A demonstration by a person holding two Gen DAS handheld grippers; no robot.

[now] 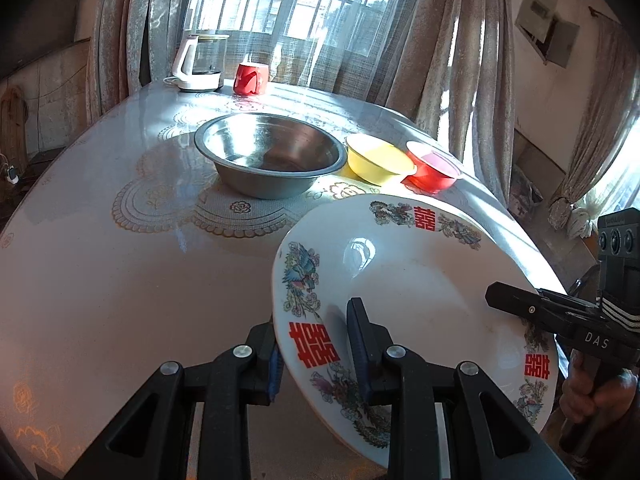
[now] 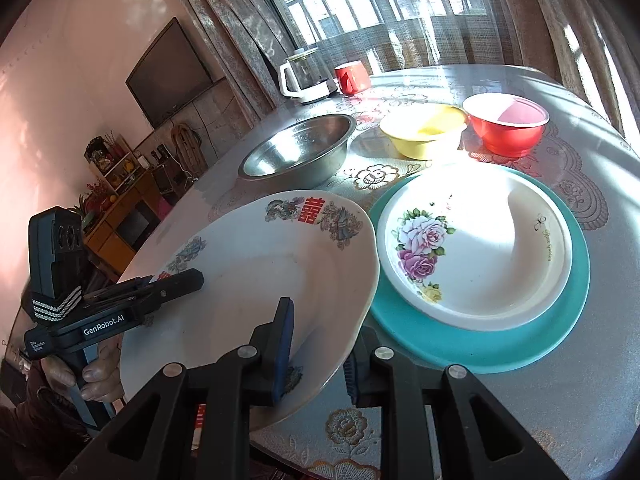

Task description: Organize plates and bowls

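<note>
While both grippers pinch its rim from opposite sides, the white round plate with red double-happiness characters and dragon-phoenix prints (image 1: pixel 420 292) hangs tilted above the lace-patterned surface (image 1: pixel 120 280). The left gripper (image 1: pixel 318 344) has its jaws pressed on the near-left edge, the right gripper (image 2: pixel 320 352) on the opposite edge. Beside it lies a white rose-printed plate (image 2: pixel 480 248) on a teal round plate (image 2: pixel 480 348); beyond stand a steel bowl (image 2: pixel 300 152), a yellow bowl (image 2: pixel 424 136) and a red bowl (image 2: pixel 508 128).

A round table (image 2: pixel 600 320) with a lacy cloth holds a steel bowl (image 2: pixel 298 152), yellow bowl (image 2: pixel 422 136), red bowl (image 2: pixel 506 128), teal plate (image 2: pixel 480 344), kettle (image 2: pixel 304 76) and red cup (image 2: pixel 352 77).
</note>
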